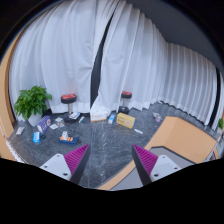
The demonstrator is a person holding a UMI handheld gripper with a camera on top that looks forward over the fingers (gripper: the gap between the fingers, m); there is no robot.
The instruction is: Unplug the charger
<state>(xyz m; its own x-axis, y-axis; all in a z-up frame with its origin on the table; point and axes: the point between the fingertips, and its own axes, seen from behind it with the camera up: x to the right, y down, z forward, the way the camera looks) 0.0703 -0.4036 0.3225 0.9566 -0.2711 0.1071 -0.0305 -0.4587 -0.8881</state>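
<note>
The fingers [114, 160] are spread wide apart, their magenta pads [79, 154] facing each other with nothing between them. They hang high over a grey floor [105, 140]. Beyond them stand white curtains [120, 50], a potted plant [33, 100] and scattered small items [55, 128]. A wooden tabletop [180, 138] sits nearby. I cannot pick out the charger.
</note>
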